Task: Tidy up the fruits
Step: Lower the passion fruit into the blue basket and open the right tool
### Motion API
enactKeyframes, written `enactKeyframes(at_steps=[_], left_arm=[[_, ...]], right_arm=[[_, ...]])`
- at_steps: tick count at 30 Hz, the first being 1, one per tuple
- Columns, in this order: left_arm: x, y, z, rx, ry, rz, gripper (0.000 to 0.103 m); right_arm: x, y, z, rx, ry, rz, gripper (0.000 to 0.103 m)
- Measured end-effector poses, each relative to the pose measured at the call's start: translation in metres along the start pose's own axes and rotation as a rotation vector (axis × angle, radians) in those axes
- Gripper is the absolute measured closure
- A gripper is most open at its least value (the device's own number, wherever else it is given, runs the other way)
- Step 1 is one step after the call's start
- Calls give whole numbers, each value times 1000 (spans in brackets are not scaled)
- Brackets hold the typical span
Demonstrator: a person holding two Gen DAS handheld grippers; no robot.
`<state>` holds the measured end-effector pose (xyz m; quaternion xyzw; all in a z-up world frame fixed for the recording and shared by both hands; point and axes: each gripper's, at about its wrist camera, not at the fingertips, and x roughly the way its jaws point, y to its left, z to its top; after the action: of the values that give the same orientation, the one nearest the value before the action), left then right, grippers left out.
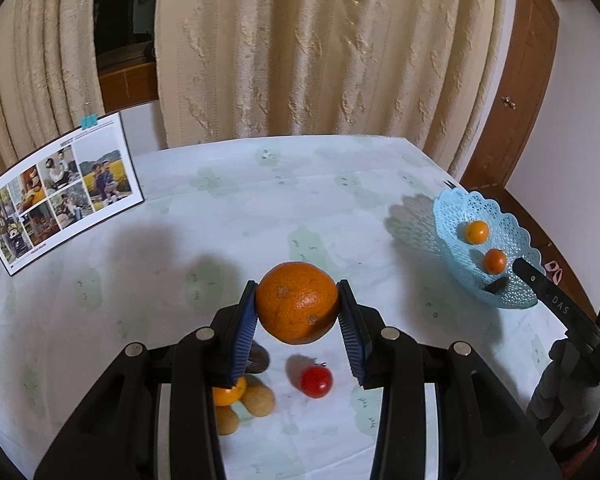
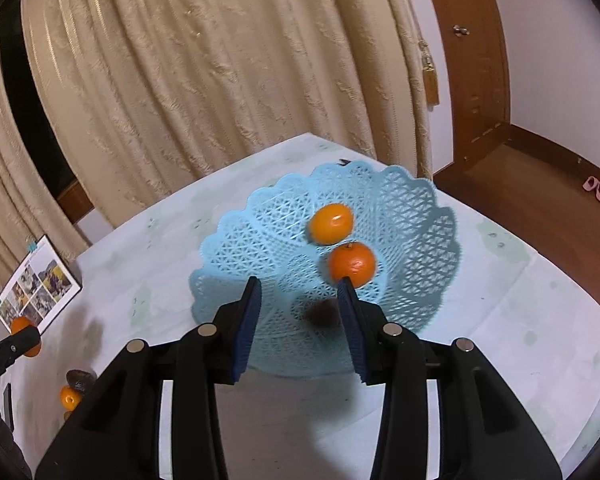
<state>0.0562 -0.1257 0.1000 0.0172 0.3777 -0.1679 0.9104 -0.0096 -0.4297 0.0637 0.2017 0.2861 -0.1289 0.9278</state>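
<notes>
My left gripper (image 1: 297, 294) is shut on a large orange (image 1: 297, 302) and holds it above the table. Below it lie a red cherry tomato (image 1: 316, 381), a small orange fruit (image 1: 230, 394), two tan oval fruits (image 1: 260, 400) and a dark fruit (image 1: 258, 360), partly hidden by my fingers. A light blue lattice basket (image 2: 412, 216) holds a kumquat (image 2: 331, 223) and a small mandarin (image 2: 352, 264); it also shows in the left wrist view (image 1: 452, 216). My right gripper (image 2: 299, 290) is open and empty over the basket's near side.
A photo card (image 1: 60, 192) held by clips stands at the table's far left. Beige curtains hang behind the table (image 1: 260, 208). A wooden door frame and floor lie past the right edge. The right gripper's body (image 1: 560, 308) shows at the right of the left wrist view.
</notes>
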Motion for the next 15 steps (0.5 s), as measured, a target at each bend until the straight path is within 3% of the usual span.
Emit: enactKeyframes(at_steps=[9,15], left_arm=[[12,-45,7,67,2,-37,63],[29,-92,14,121,7,-122,63]], right_arm=[[-24,-31,-11,62,-192,-152,47],[-30,-43,-19,103,-236,-188,47]])
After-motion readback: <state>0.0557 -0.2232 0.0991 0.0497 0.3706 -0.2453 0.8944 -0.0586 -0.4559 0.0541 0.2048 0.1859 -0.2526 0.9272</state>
